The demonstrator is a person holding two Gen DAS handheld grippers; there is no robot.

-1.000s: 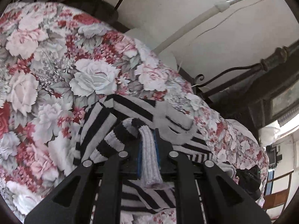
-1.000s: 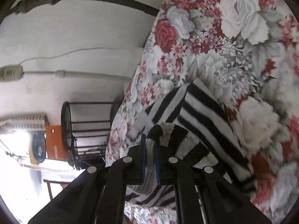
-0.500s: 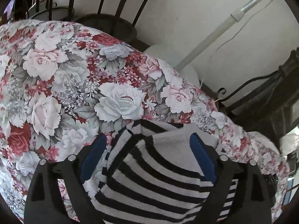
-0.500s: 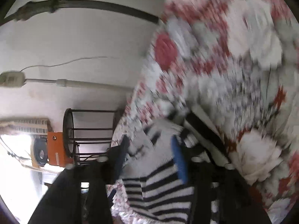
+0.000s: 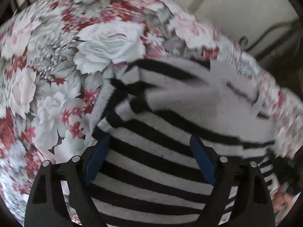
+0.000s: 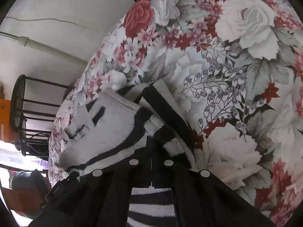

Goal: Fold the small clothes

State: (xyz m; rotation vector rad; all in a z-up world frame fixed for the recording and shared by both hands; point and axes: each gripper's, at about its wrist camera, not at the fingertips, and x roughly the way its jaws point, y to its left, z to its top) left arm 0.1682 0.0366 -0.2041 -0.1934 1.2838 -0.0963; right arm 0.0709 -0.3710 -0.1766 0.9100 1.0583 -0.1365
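A small black-and-white striped knit sweater (image 5: 155, 151) lies folded on a floral bedspread (image 5: 56, 66). My left gripper (image 5: 149, 155) is open, its blue pads (image 5: 95, 160) wide apart just above the striped cloth, holding nothing. In the right wrist view the sweater (image 6: 106, 128) shows a plain white panel with black marks and a striped cuff. My right gripper (image 6: 151, 158) has its jaws closed together with nothing pinched between them, its tip resting over the sweater's edge.
The floral bedspread (image 6: 236, 75) stretches right and far. A dark metal bed frame (image 5: 265, 37) and a white wall lie beyond. A black wire rack (image 6: 28, 113) and a white pipe (image 6: 47, 47) stand off the bed's edge.
Both grippers let go of the sweater edge they pinched a second ago. The left opened wide and stays open low over the cloth. The right opened, then closed empty.
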